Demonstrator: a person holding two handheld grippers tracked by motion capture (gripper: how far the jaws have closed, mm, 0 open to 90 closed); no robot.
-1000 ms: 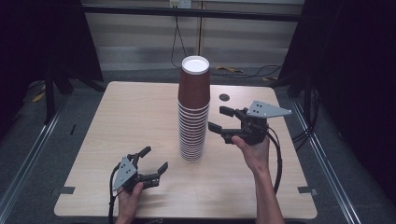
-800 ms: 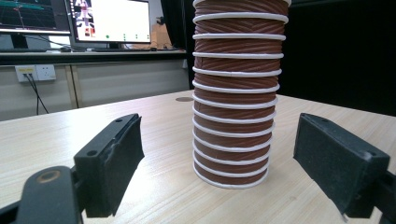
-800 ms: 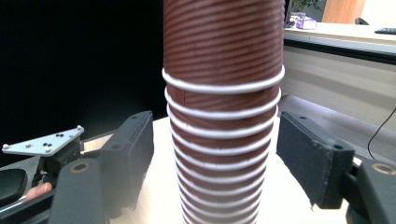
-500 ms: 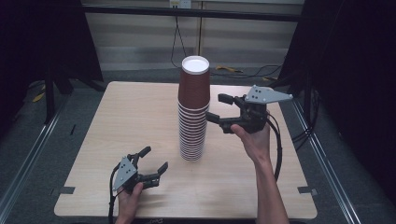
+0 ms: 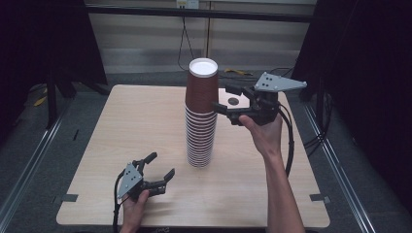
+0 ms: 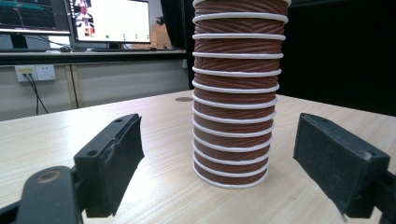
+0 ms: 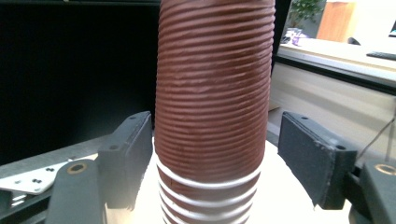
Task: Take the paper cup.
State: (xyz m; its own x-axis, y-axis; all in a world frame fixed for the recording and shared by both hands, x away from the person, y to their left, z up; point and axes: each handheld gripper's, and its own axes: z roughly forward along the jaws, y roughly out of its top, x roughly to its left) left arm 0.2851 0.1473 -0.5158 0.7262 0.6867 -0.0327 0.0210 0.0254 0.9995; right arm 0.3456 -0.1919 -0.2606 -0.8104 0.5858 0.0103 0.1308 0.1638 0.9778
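- Standing tall near the middle of the wooden bench: a stack of brown ribbed paper cups with white rims, sitting upright, white inside of the top cup facing up.
- Hovering up by the top cup: right hand-held gripper, jaws spread wide, one on each side of the brown wall in the right gripper view; left jaw looking very close to the cup, can't tell if touching, right jaw well clear.
- Gripping that one from below: right hand, forearm coming in from the bottom edge.
- Resting low near the front left of the bench: left hand-held gripper, jaws also spread wide, nothing between them, pointing toward the base of the stack.
- Sitting on the bench behind the stack: small dark round spot.
- Glowing in the background of the left gripper view: monitors on a desk.
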